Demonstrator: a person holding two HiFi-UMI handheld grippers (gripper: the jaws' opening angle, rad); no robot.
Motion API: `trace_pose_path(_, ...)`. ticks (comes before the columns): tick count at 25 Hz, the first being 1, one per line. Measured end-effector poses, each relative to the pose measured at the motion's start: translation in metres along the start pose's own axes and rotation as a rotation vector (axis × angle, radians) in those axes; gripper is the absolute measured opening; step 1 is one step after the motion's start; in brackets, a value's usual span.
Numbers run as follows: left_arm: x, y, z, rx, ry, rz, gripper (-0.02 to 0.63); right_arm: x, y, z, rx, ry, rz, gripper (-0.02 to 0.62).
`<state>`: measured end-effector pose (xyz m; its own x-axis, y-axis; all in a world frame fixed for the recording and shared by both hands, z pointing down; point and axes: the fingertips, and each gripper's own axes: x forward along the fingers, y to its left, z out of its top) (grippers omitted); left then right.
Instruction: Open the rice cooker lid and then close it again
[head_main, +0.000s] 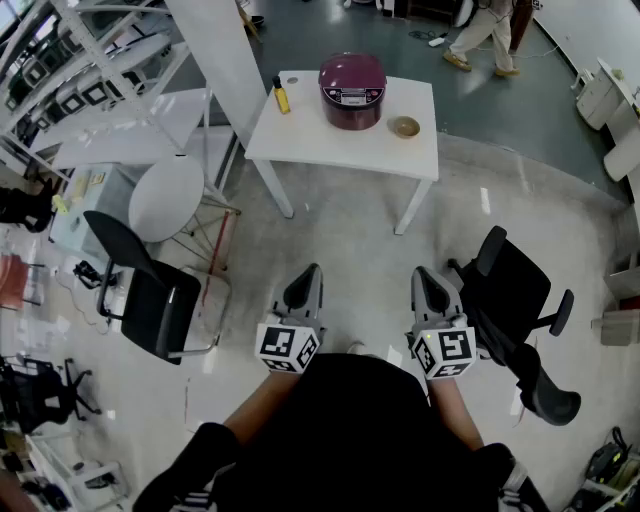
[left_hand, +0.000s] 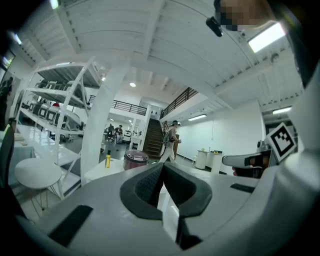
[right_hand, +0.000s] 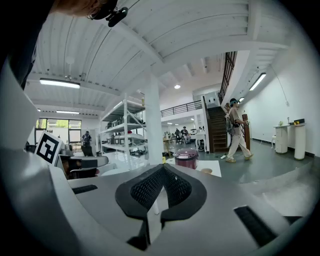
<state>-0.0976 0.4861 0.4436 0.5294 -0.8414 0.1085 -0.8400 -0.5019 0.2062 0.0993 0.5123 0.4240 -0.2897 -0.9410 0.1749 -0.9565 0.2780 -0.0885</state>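
A maroon rice cooker (head_main: 352, 90) with its lid down stands on a white table (head_main: 340, 145) some way ahead of me. It also shows small in the left gripper view as the rice cooker (left_hand: 135, 160) and in the right gripper view as the rice cooker (right_hand: 186, 158). My left gripper (head_main: 309, 271) and right gripper (head_main: 423, 274) hang side by side close to my body, far short of the table. Both are shut with nothing between the jaws: left gripper (left_hand: 163, 165), right gripper (right_hand: 163, 166).
A yellow bottle (head_main: 282, 96) and a small bowl (head_main: 404, 126) share the table. A black chair (head_main: 150, 295) stands at my left, another black chair (head_main: 510, 300) at my right, a round white stool (head_main: 167, 196) beyond. White shelving (head_main: 90, 60) lines the left. A person (head_main: 485, 35) walks behind the table.
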Motion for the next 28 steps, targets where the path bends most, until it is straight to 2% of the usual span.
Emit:
trace_pose_path(3, -0.001, -0.003, -0.005, -0.012, 0.011, 0.002, 0.003, -0.004, -0.002, -0.002, -0.017, -0.011, -0.001, -0.008)
trace_pose_path(8, -0.007, -0.007, -0.009, 0.006, -0.008, 0.024, 0.003, -0.018, -0.013, -0.006, 0.014, -0.018, -0.019, -0.008)
trace_pose_path(11, -0.01, -0.013, -0.014, -0.005, 0.0, 0.009, 0.003, -0.022, -0.017, -0.003, 0.023, -0.021, -0.026, -0.008)
trace_pose_path(17, -0.014, -0.025, -0.016, 0.048, 0.002, 0.0, 0.003, -0.025, -0.015, -0.005, -0.023, 0.0, -0.003, -0.008)
trace_pose_path(24, -0.015, -0.023, -0.016, 0.05, -0.001, -0.027, 0.005, -0.03, -0.011, -0.008, -0.013, -0.012, 0.007, -0.008)
trace_pose_path(28, -0.018, -0.019, -0.017, 0.047, 0.004, -0.02, 0.005, -0.036, -0.018, -0.008, -0.032, -0.013, -0.044, -0.007)
